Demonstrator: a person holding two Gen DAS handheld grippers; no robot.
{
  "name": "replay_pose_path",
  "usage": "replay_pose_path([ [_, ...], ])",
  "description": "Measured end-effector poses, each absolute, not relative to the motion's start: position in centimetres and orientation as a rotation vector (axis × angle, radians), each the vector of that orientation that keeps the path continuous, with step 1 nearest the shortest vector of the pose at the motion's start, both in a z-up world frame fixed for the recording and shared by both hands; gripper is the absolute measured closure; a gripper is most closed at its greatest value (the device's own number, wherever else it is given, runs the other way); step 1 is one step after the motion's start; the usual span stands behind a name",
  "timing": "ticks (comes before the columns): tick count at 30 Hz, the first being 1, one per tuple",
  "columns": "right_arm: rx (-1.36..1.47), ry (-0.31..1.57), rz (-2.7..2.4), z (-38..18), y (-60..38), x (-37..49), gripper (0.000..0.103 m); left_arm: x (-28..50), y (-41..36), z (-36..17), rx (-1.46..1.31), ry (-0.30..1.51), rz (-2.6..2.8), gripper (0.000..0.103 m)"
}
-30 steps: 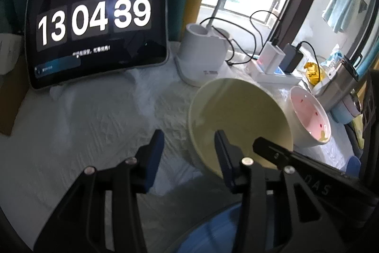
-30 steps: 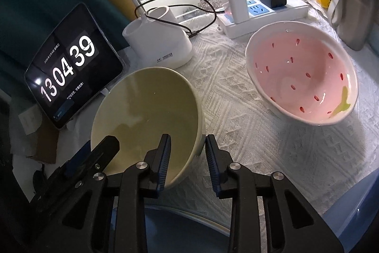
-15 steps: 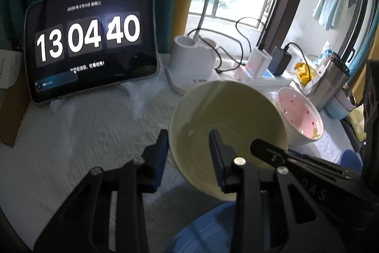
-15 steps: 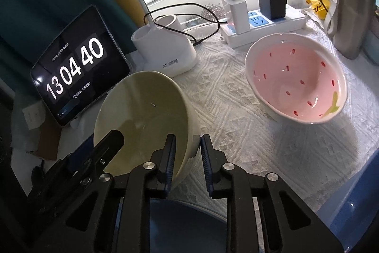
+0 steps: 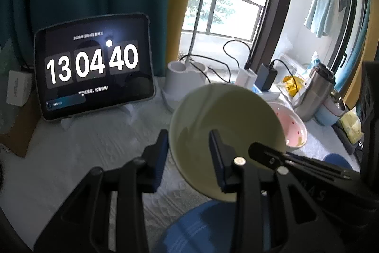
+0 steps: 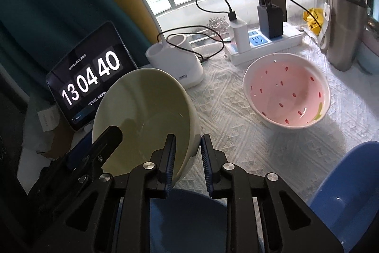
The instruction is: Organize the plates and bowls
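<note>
Left wrist view, read from left to right: we see the tablet clock (image 5: 93, 65) propped against the teal curtain, showing 13 04 40, then the white lamp base (image 5: 180, 80) with its cables. At centre our left gripper (image 5: 189, 151) straddles the near rim of the pale yellow bowl (image 5: 225, 125), one finger outside the wall and one inside; whether the pads press the rim or merely flank it we cannot tell. The bowl is tilted and lifted above the white tablecloth (image 5: 83, 153). Behind its right edge sits the pink strawberry bowl (image 5: 293, 132), and farther right the steel flask (image 5: 315, 91). A blue plate (image 5: 201, 229) lies under the gripper body.

Right wrist view, again from left to right: we find the tablet clock (image 6: 90, 80), then the yellow bowl (image 6: 142, 120), tilted with its opening facing left. Our right gripper (image 6: 188, 155) pinches the bowl's right wall near the rim, one finger inside, one outside. Beyond the yellow bowl stands the lamp base (image 6: 175, 63); the pink strawberry bowl (image 6: 286, 91) rests upright on the cloth, well apart from the held bowl. The power strip (image 6: 265, 44) lies behind the pink bowl, and the flask (image 6: 343, 25) stands at far right. A blue plate (image 6: 189, 217) lies below the fingers; a second blue dish (image 6: 348, 193) fills the lower right corner.
</note>
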State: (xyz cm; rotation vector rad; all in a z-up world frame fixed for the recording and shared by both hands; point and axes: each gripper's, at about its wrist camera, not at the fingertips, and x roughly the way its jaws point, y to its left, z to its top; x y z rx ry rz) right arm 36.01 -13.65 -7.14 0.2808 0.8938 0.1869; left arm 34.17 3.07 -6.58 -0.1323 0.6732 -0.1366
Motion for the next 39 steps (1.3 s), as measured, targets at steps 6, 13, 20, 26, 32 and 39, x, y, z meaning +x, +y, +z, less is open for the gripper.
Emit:
replay_pose_path([
  [6, 0.286, 0.872, 0.192, -6.0, -14.1, 35.2, 0.08, 33.1, 2.6, -5.5, -0.123, 0.652, -0.141, 0.068],
  [13, 0.296, 0.852, 0.193, -4.7, -15.0, 34.0, 0.08, 31.9, 1.9, -4.6, -0.12, 0.64, -0.152, 0.068],
  [20, 0.306, 0.833, 0.192, -3.7, -16.0, 32.7, 0.08, 30.7, 1.0, -3.5, -0.112, 0.629, -0.16, 0.068],
  [26, 0.316, 0.825, 0.19, -3.2, -16.8, 31.8, 0.08, 29.9, 0.2, -3.0, -0.107, 0.63, -0.171, 0.068],
  [32, 0.325, 0.811, 0.188, -2.6, -18.0, 30.8, 0.08, 28.9, -0.9, -2.4, -0.1, 0.623, -0.18, 0.068],
  [39, 0.337, 0.791, 0.181, -1.8, -19.3, 29.6, 0.08, 27.9, -2.3, -1.8, -0.082, 0.618, -0.193, 0.068],
])
